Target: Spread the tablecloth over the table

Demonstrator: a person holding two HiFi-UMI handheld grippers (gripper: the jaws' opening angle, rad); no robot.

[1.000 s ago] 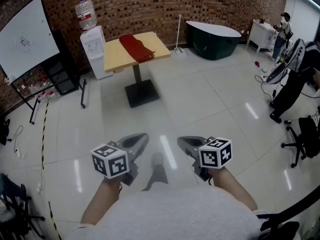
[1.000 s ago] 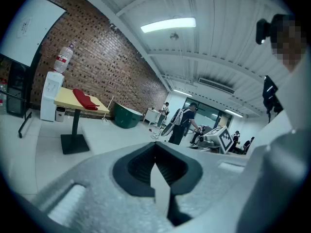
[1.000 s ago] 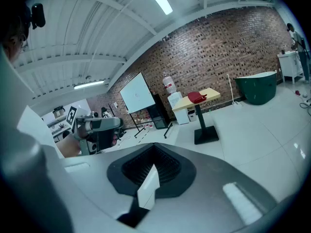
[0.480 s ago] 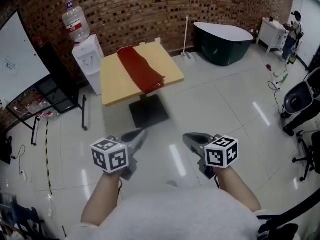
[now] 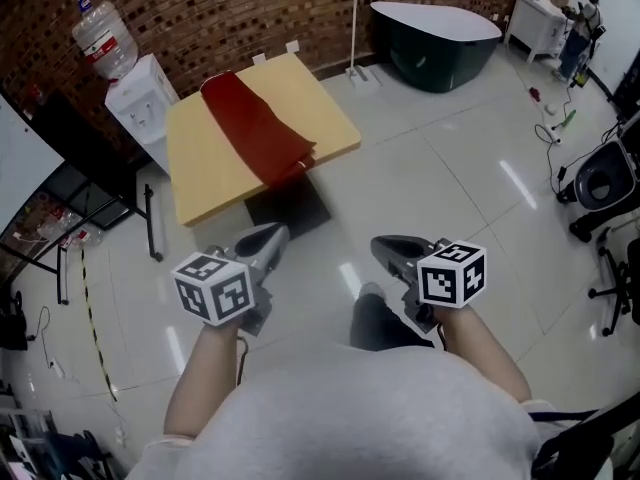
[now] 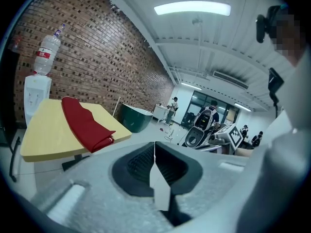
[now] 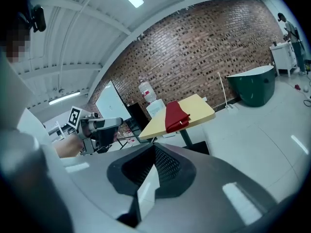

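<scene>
Left claw [image 5: 270, 236] and right claw [image 5: 388, 248] were closed on nothing; both needed opening before pinching the cloth [image 5: 255, 128] on the far bench [image 5: 205, 183].

the counter [image 5: 215, 173] with the red tablecloth [image 5: 255, 128] now looks nearer and larger in the head view, further left than before. the left tool [image 5: 274, 231] and right tool [image 5: 381, 247] are closer to it. the water dispenser [image 5: 140, 103] slides toward the top left corner.
</scene>
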